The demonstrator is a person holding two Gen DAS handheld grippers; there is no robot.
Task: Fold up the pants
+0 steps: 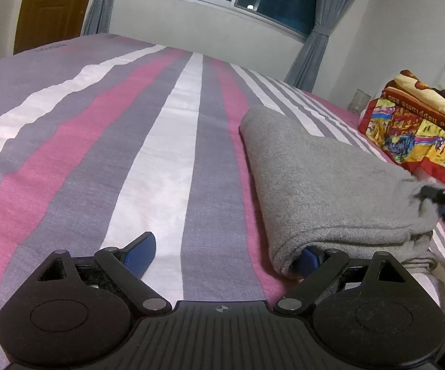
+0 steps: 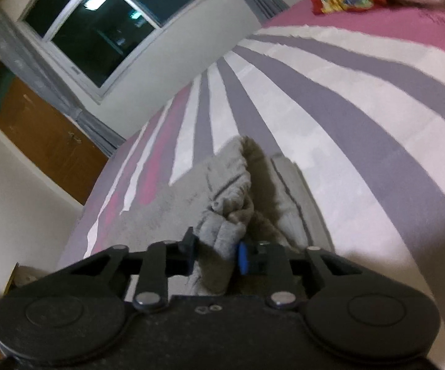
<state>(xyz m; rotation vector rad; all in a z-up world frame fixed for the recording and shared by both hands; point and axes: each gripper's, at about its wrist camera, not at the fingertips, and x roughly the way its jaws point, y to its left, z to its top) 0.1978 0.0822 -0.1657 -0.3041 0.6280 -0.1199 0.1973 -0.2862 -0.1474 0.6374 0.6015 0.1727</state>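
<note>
The left tool (image 1: 225,254) is spread wide, one finger tucked under the folded grey pants (image 1: 330,185) on the bed (image 1: 161,154). The right tool (image 2: 214,254) is clamped on a bunched fold of the pants.

Two low wrist views close over bed (image 1: 161,141), sharing pants (image 1: 330,185).

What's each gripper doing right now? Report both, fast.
Left gripper: open wide, one finger tucked into the fold of the grey pants, nothing clamped.
Right gripper: shut on a bunched edge of the grey pants.
</note>
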